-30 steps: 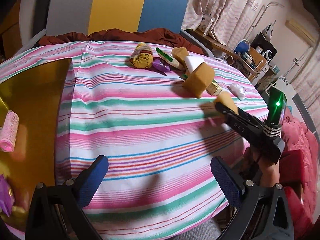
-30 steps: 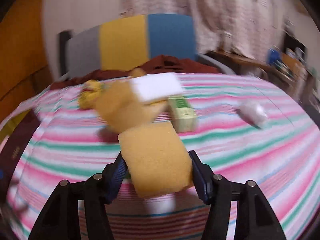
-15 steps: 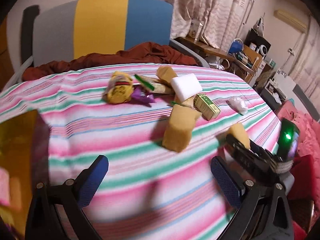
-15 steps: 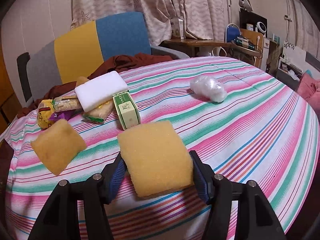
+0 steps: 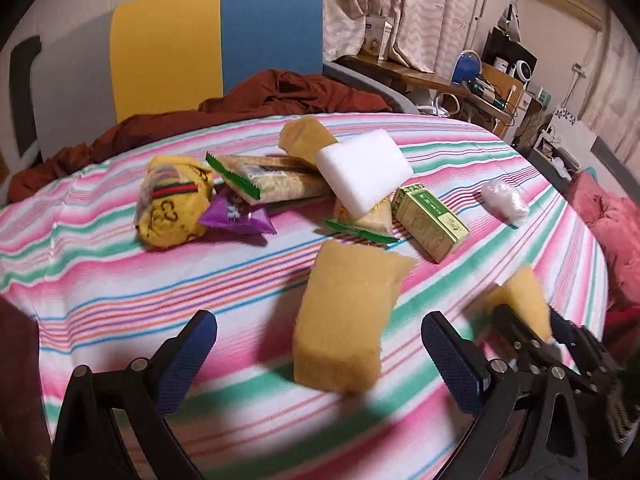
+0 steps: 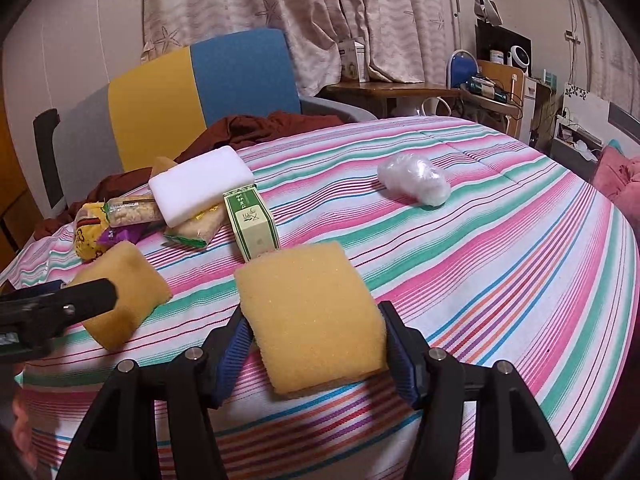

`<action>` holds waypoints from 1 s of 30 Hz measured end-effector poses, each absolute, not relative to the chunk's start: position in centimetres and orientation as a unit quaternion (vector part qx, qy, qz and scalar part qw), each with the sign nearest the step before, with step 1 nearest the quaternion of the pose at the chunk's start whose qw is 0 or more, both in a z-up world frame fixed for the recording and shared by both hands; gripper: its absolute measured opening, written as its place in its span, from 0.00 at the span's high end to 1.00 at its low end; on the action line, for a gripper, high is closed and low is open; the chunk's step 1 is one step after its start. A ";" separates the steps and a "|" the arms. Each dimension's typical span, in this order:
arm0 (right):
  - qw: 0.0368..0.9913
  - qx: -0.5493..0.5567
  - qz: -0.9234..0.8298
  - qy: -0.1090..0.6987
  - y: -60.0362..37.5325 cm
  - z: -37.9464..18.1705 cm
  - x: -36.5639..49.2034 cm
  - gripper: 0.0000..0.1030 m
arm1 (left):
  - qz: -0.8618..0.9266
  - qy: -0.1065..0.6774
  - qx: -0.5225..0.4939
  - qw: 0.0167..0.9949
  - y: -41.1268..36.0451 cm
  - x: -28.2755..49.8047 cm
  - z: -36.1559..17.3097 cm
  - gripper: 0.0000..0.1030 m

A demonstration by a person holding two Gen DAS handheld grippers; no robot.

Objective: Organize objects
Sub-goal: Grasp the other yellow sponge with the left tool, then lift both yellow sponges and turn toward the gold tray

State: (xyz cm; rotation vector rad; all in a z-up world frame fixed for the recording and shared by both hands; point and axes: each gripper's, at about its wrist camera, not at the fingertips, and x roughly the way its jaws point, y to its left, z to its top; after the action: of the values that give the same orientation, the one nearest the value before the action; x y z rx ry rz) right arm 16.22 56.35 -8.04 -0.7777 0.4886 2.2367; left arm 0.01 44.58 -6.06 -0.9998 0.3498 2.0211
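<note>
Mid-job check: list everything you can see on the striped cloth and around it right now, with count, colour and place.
yellow sponges: 3; one in the right gripper, one lying before the left gripper, one behind the pile.
white foam block: 1, white, atop the snack packs.
snack packs: 2, clear with green edges; one mid-pile, one under the block.
green box: 1, right of the pile.
yellow pouch: 1, pile's left end.
purple wrapper: 1, beside the pouch.
clear plastic bundle: 1, alone at right.
brown cloth: 1, behind the table.
chair: 1, grey, yellow, blue.
left gripper: open.
right gripper: shut on a sponge.
</note>
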 end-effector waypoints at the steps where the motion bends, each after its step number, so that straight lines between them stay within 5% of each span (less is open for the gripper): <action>1: 0.355 -0.301 0.865 0.188 56.3 -8.0 16.2 0.39 | 0.809 0.140 -0.390 0.416 44.7 0.1 -6.1 0.00; 4: 0.359 -0.300 0.865 0.183 56.2 -8.0 16.2 0.39 | 0.818 0.132 -0.367 0.422 44.9 0.3 -6.1 0.05; 8: 0.362 -0.298 0.865 0.180 56.1 -7.9 16.2 0.39 | 0.817 0.147 -0.358 0.428 45.5 0.6 -6.5 0.38; 14: 0.362 -0.298 0.865 0.178 56.1 -7.9 16.2 0.39 | 0.808 0.132 -0.357 0.449 44.9 0.7 -6.8 0.54; 30: 0.334 -0.275 0.900 0.061 51.7 -6.2 15.0 0.39 | 0.843 0.097 -0.315 0.426 39.1 3.4 -6.0 0.60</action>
State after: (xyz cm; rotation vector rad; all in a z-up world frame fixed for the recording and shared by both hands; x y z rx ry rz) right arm 15.02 51.68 -6.15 -0.7175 0.1598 2.3487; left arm 3.37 39.13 -6.05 -0.7878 0.2415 2.1064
